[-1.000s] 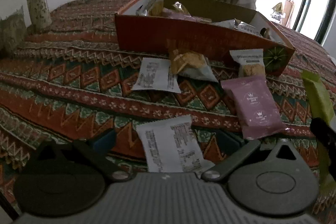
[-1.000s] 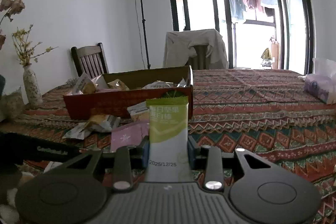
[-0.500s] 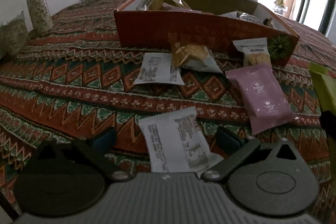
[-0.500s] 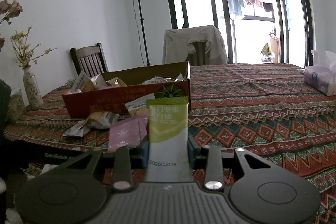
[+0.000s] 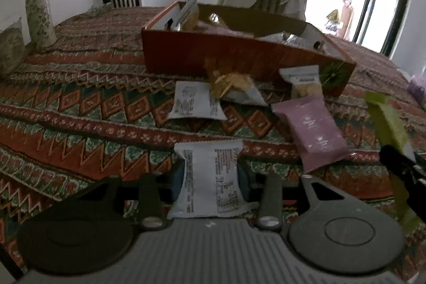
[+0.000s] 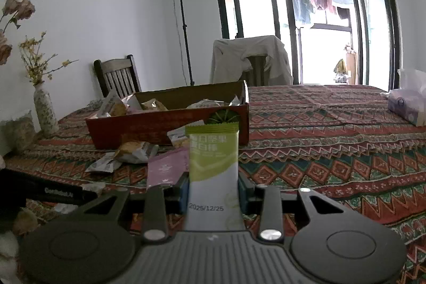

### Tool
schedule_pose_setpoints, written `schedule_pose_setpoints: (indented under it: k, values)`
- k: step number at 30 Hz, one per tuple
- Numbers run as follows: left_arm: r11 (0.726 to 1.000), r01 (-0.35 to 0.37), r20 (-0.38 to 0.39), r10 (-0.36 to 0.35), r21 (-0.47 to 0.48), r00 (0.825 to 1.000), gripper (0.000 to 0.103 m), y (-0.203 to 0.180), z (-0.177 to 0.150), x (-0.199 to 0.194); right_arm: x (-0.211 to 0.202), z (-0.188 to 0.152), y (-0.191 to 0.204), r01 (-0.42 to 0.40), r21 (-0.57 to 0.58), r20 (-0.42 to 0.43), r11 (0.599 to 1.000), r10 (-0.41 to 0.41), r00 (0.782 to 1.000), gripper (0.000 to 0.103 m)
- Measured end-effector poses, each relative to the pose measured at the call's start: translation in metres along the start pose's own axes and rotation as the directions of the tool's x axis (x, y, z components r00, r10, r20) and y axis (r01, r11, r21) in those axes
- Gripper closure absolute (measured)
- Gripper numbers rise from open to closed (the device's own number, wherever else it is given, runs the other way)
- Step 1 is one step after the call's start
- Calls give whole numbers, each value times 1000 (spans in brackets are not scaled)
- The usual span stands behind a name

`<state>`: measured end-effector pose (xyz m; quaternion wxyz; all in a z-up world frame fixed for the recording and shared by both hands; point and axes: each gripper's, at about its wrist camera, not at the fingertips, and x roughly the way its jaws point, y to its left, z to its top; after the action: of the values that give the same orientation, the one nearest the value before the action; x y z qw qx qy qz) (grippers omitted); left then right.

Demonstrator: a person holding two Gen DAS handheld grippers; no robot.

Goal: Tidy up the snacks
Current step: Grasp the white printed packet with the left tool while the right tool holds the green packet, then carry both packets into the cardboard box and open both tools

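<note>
The left gripper (image 5: 210,177) has closed its jaws on a white packet (image 5: 210,175), apparently gripped; the right gripper (image 6: 213,190) clamps a green bar (image 6: 213,161) upright.

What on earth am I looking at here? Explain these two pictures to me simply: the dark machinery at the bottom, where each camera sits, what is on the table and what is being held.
No robot here: a person holds a two-finger gripper in each hand, and a camera on each looks forward along its fingers. The dark discs and ribbed plate at the bottom are the tool itself.

In the left camera's picture, the left gripper is shut on a white packet. In the right camera's picture, the right gripper is shut on a green bar.

On the patterned tablecloth stands a red cardboard box with snacks already inside. In front of it lie loose snacks: a pink packet, another white packet and a yellow packet. A vase stands at the left.
</note>
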<state>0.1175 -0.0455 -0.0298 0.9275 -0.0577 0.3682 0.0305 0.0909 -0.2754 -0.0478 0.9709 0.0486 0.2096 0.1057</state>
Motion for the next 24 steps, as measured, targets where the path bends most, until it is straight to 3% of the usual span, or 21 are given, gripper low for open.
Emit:
schedule_pose_setpoints:
  k: [9, 24]
  values:
    - [999, 15, 143, -22, 49, 990, 61, -5, 9, -26, -5, 6, 5, -1, -17, 21, 1000, 1, 1000, 68]
    - [996, 66, 246, -77, 52, 966, 61, -6, 50, -36, 8, 43, 9, 15, -34, 83, 999, -12, 996, 68]
